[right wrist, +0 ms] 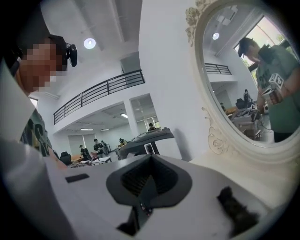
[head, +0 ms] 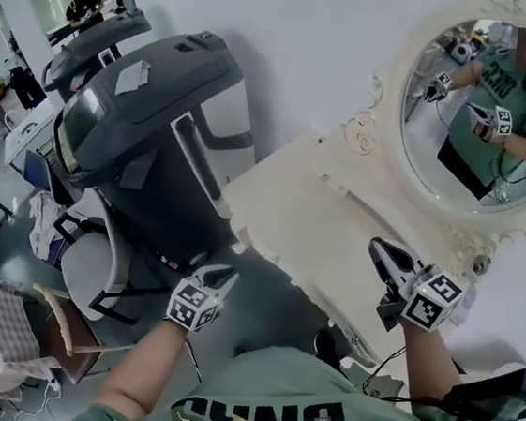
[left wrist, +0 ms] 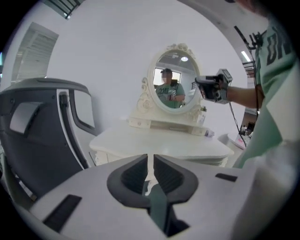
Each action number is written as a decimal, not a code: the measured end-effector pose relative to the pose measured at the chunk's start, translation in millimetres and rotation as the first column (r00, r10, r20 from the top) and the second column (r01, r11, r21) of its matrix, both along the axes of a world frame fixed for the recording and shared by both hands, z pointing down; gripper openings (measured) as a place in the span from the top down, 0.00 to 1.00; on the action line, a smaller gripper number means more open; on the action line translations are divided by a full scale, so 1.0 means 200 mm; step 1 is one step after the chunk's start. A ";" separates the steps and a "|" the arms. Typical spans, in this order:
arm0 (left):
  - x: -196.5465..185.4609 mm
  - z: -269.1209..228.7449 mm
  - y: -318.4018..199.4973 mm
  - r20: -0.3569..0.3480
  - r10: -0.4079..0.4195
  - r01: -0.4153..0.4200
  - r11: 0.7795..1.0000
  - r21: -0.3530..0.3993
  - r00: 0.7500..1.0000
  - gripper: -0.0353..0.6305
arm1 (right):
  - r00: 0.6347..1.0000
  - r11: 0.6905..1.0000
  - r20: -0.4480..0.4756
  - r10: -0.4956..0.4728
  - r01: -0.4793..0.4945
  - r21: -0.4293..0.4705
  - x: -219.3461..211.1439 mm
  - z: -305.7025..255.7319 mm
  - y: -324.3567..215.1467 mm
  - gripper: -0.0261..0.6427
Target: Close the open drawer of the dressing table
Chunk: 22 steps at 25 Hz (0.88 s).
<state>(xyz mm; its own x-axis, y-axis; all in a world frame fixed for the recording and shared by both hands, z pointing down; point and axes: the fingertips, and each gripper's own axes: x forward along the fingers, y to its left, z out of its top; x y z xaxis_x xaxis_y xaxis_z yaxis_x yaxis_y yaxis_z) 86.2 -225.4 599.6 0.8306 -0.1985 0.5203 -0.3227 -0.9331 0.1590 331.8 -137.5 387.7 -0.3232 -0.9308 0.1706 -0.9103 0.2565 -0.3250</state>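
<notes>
Your left gripper [left wrist: 150, 172] holds nothing, its jaws only a narrow slit apart. Your right gripper [right wrist: 149, 180] is closed and empty, near the dressing table [head: 290, 217].

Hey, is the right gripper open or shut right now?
Shut. In the right gripper view, the right gripper has its two dark pads meeting at the tips with no gap, and nothing between them.

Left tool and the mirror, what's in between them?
Just the dressing table's white top, with nothing on that stretch, running from the left tool up to the mirror. The left gripper view shows it.
</notes>
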 end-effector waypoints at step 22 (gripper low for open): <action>1.03 -1.08 0.50 -0.310 0.227 -0.190 0.971 0.147 0.923 0.93 | 0.955 0.952 0.006 0.296 -0.296 0.075 0.83 -0.20 0.85 0.94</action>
<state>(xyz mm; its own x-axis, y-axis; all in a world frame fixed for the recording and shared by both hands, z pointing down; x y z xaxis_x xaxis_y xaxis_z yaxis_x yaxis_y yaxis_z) 292.6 -126.2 382.9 0.9785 -0.0436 0.2018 -0.0674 -0.9914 0.1126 498.0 31.8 347.4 -0.0307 -0.9947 0.0981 -0.9507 -0.0013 -0.3100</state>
